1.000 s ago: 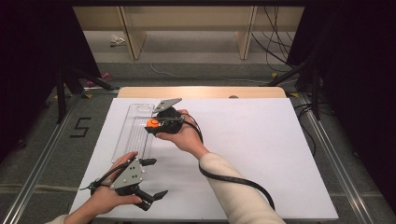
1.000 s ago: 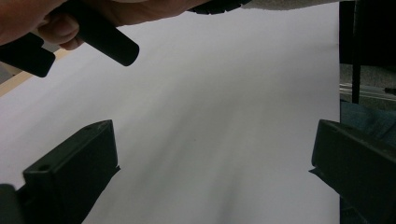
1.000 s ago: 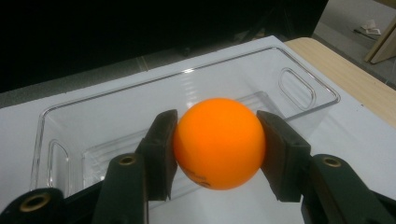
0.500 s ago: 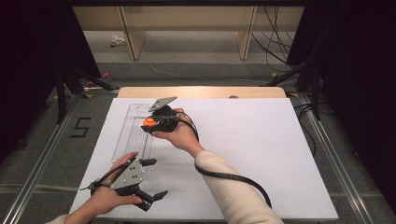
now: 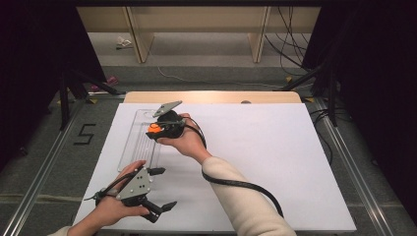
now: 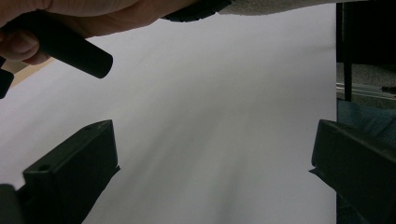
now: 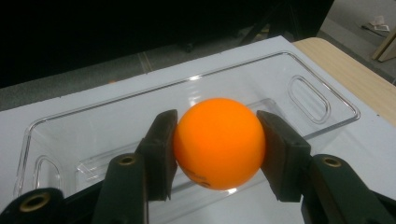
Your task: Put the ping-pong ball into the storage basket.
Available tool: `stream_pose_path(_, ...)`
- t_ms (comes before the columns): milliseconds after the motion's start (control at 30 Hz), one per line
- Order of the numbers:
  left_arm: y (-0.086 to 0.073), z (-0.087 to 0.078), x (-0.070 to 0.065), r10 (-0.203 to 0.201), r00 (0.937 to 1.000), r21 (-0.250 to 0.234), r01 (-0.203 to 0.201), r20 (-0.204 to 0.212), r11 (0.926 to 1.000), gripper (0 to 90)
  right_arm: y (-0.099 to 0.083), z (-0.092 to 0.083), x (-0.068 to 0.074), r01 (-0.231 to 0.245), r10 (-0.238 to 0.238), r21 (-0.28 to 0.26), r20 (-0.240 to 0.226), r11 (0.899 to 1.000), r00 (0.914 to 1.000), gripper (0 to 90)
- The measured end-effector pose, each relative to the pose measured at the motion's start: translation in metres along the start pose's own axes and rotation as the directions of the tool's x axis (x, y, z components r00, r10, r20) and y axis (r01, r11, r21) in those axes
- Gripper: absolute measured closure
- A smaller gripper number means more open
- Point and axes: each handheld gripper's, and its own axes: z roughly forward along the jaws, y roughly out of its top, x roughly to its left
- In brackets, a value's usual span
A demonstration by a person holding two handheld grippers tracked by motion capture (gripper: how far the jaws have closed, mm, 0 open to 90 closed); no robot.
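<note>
An orange ball [image 7: 218,142] is pinched between the two black pads of my right gripper [image 7: 218,148], which is shut on it. The same orange ball [image 5: 154,128] shows in the high view, held over a clear plastic tray [image 5: 140,142] on the left part of the white board [image 5: 275,162]. In the right gripper view that clear tray [image 7: 299,88] lies just under and beyond the ball, with nothing in it that I can see. My left gripper [image 5: 158,188] rests near the board's front left corner, jaws wide open and empty. In its own view the left gripper [image 6: 212,163] faces bare white board [image 6: 210,116].
The right hand's black handle [image 6: 70,49] shows at the top left of the left gripper view. A wooden strip [image 5: 211,97] runs along the board's far edge. Metal rails [image 5: 44,167] flank the board, and dark stands and cables lie beyond.
The right gripper with the ball has shifted slightly toward the tray's left side. The left gripper has stayed where it was.
</note>
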Motion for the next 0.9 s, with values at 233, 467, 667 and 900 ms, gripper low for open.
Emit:
stream_pose_path(233, 0.000, 0.000, 0.000, 0.000, 1.0000, 0.001, 0.000, 0.002, 1.0000, 0.0, 0.002, 0.006, 0.000, 0.007, -0.007, 0.012, -0.007, 1.000, 1.0000, 51.5)
stream_pose_path(467, 0.000, 0.000, 0.000, 0.003, 1.0000, 0.000, -0.003, 0.002, 1.0000, 0.0, 0.006, 0.015, 0.001, 0.016, -0.016, 0.031, -0.010, 0.999, 0.9998, 51.5)
stream_pose_path(667, 0.000, 0.000, 0.000, 0.003, 1.0000, 0.001, -0.003, 0.002, 1.0000, 0.0, 0.007, 0.023, 0.000, 0.020, -0.019, 0.049, -0.014, 0.999, 0.9997, 51.4)
stream_pose_path(900, 0.000, 0.000, 0.000, 0.003, 1.0000, 0.002, -0.003, 0.003, 1.0000, 0.0, 0.010, 0.031, 0.000, 0.025, -0.023, 0.072, -0.021, 0.997, 0.9995, 51.4)
